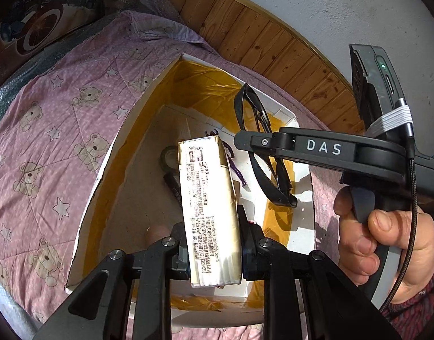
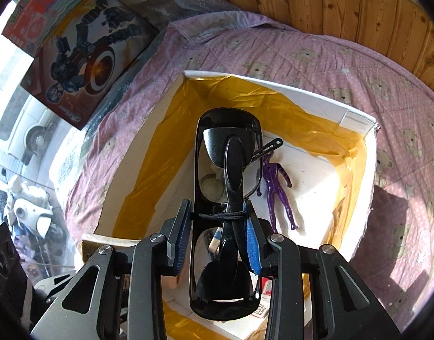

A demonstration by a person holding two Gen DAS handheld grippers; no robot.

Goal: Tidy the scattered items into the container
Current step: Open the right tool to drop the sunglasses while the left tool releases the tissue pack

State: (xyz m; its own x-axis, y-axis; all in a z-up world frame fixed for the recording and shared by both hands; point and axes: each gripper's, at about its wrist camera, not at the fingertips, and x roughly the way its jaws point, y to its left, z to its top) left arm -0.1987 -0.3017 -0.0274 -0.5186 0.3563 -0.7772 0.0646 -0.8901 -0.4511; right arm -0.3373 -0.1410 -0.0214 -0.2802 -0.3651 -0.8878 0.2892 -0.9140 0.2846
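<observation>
The left tongs (image 1: 214,250) clamp a cream packet (image 1: 208,209) over the open box (image 1: 109,175) on the bed; the right tongs (image 2: 217,238) pinch black glasses (image 2: 226,218) (folded) above it, near a purple figure (image 2: 276,187).

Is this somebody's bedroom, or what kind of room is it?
Probably a bedroom at home. A pink quilt with teddy bears and stars covers what looks like a bed, with wooden wall panelling behind it. Toy boxes lean nearby, and a white box lined with yellow tape sits on the quilt.
</observation>
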